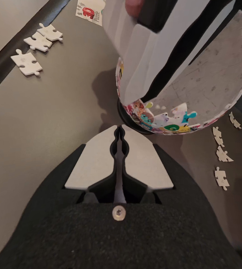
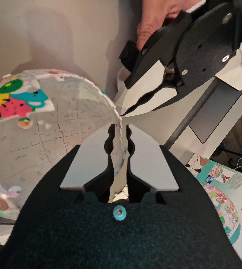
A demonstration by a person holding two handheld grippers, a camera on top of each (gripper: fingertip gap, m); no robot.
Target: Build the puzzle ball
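Grip status first: your right gripper (image 2: 120, 126) has its jaws closed down on the open rim of the puzzle ball (image 2: 67, 115), one finger inside the shell and one outside, the wall pinched between them. That hold appears meant to steady the shell, which is light and would likely rock if pressed unbraced. Your left gripper (image 1: 119, 127) is fully closed with nothing between its fingers, tips touching, hovering just beside the ball's lower side and the black stand (image 1: 122, 115) it sits on; in the right wrist view its tips sit at the rim edge, near the right gripper's hold (whether they actually touch the rim cannot be told). The ball is roughly a half shell, printed outside and plain inside, its opening tilted toward the right gripper, with a jagged row of tabs (image 1: 180, 115) on the near edge awaiting further pieces. Loose pieces lie face down on the grey table (image 1: 59, 116) in two groups: three at the far left (image 1: 37, 48), well apart from the ball, and a line of several at the right (image 1: 220, 154), near it. A printed leaflet (image 1: 90, 12) lies beyond, and the puzzle box (image 2: 225, 193) sits beside the right gripper. Assembly is judged about half complete. Your left gripper must open before it can fetch a piece.
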